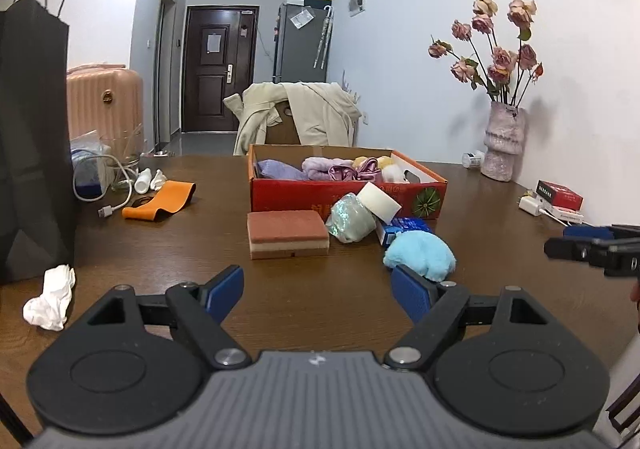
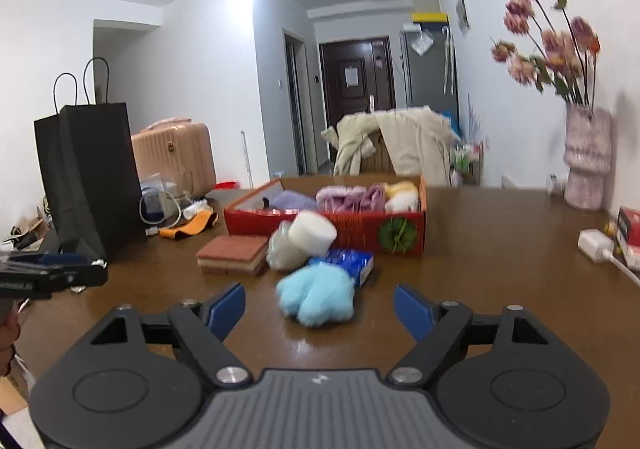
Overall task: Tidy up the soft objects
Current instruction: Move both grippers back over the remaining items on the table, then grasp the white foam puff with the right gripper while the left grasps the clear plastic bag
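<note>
Dark wooden counter (image 1: 160, 233) fills the foreground of an apartment room, with a dark entry door at the end of the hallway behind. At mid-counter sits a shallow red cardboard box (image 1: 320, 197) holding lilac, pink and yellow soft cloths. Just in front of its near wall lie a brown-and-tan layered sponge block (image 1: 287, 235), a shiny pale-green wrapped bundle (image 1: 348, 219) with a white foam block (image 1: 378, 201) leaning on it, a blue packet (image 1: 404, 229) and a fluffy light-blue plush puff (image 1: 420, 253). The left gripper (image 1: 318, 291) hovers over the near edge, its blue-padded fingers spread wide with nothing between them; the puff sits just beyond its right finger. The right gripper (image 2: 319, 309) also has its fingers spread and empty, the puff ahead of the gap. A tall black paper bag (image 1: 32, 137) stands at the left edge, and a pink textured vase of dried roses (image 1: 502, 141) at the far right corner.
</note>
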Action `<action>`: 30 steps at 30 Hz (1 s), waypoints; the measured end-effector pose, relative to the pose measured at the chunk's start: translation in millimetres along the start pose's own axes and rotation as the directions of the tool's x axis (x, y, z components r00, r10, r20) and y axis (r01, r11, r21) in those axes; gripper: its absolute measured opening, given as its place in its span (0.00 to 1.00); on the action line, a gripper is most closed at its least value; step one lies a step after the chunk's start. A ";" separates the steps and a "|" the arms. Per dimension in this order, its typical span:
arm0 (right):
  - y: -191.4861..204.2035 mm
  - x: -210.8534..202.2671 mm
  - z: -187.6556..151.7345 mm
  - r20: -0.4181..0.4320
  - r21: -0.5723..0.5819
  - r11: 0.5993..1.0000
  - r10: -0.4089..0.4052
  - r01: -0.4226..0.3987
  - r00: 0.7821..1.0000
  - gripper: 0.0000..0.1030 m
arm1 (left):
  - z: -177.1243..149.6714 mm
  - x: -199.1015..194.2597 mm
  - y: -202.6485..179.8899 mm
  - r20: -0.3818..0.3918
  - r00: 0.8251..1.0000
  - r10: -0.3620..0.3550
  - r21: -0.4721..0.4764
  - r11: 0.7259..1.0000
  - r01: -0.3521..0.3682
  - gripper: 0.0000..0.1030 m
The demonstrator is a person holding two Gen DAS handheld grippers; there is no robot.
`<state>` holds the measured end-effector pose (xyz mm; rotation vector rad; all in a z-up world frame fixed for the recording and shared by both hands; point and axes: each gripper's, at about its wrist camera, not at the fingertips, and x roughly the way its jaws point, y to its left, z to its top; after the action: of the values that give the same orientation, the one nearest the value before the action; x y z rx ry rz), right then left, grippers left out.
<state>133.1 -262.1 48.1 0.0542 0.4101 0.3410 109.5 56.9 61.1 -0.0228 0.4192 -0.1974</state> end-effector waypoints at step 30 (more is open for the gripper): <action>-47.7 249.9 62.3 -0.151 0.313 0.932 0.240 -0.183 0.959 0.70 | 40.1 266.7 -35.8 -0.158 0.980 -0.118 0.226 0.962 0.152 0.57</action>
<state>388.2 -222.0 4.1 0.3654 0.6434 0.4989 357.8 -31.0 -7.2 0.1993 0.5362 -0.3847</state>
